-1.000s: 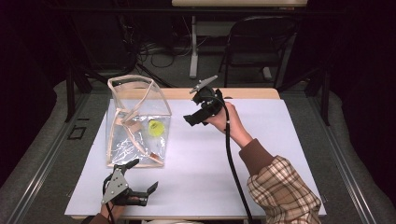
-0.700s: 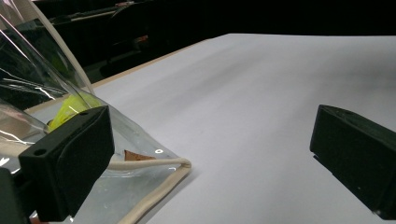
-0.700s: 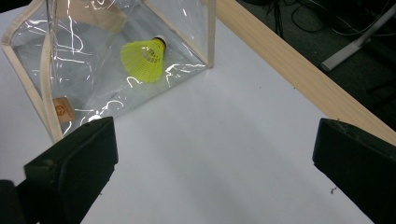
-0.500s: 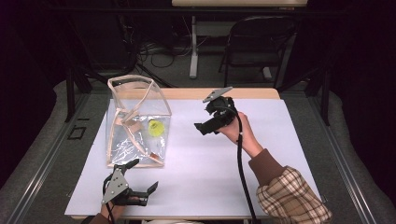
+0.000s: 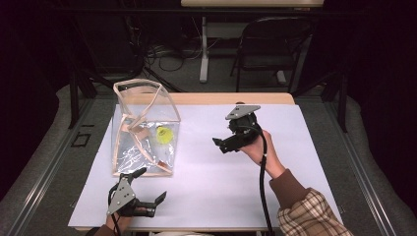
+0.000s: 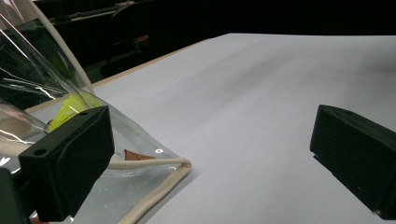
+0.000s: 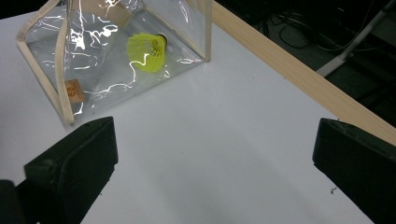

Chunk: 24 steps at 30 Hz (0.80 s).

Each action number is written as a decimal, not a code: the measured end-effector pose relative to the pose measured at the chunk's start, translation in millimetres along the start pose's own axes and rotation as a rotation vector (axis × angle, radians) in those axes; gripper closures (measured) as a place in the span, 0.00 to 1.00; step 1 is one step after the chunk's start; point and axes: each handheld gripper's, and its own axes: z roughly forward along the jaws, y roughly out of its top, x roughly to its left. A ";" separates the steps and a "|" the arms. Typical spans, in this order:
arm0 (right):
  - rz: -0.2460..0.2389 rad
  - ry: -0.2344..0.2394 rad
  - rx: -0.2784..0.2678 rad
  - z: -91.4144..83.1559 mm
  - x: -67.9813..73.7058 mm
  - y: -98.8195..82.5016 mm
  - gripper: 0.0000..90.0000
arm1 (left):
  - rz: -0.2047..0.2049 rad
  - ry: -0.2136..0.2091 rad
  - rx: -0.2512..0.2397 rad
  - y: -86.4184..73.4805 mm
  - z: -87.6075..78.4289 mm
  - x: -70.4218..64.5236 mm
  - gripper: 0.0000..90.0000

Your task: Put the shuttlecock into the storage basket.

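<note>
Both grippers are held with fingers spread wide, nothing gripped. Left gripper [image 5: 147, 189] is set just beside the clear bag [image 5: 145, 128], perhaps touching it. Shuttlecock [image 7: 147, 52] is enclosed inside. Right gripper [image 5: 222, 144] is raised above the worktop [image 5: 295, 162].

shuttlecock [image 5: 164, 134] in bag [image 5: 129, 157], bag left on table [image 5: 295, 147]

No legible text, number or brand appears in any view. The only candidate is a small brown tag [image 7: 73, 92] on the wall of the clear bag [image 7: 107, 70], at the left of the right gripper view; it carries an orange mark too small to read. The same tag [image 6: 139, 155] shows at lower left of the left gripper view, also unreadable.
</note>
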 end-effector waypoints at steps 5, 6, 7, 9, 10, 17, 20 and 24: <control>0.000 0.008 -0.039 -9.4 2.1 -11.5 0.00 | -0.001 0.000 0.000 0.0 0.0 0.0 0.00; 0.001 0.006 -0.046 -10.8 2.5 -13.9 0.00 | 0.000 0.000 0.000 0.0 0.0 0.0 0.00; 0.001 0.007 -0.051 -12.2 3.0 -16.4 0.00 | 0.000 0.001 0.000 0.0 0.0 0.0 0.00; 0.000 0.001 -0.056 -15.4 4.4 -21.2 0.00 | 0.000 -0.001 0.000 0.0 0.0 0.1 0.00; -0.001 0.005 -0.060 -16.7 4.7 -23.7 0.00 | 0.000 0.000 0.000 0.1 0.0 -0.1 0.00; -0.007 0.002 -0.090 -27.9 9.1 -42.3 0.00 | 0.001 0.001 0.000 0.1 0.1 0.0 0.00; -0.011 -0.003 -0.110 -32.7 11.6 -49.1 0.00 | 0.000 0.002 0.000 0.0 0.1 0.0 0.00; -0.030 -0.015 -0.135 -39.3 15.1 -57.6 0.00 | 0.001 0.002 0.000 0.1 0.0 0.3 0.00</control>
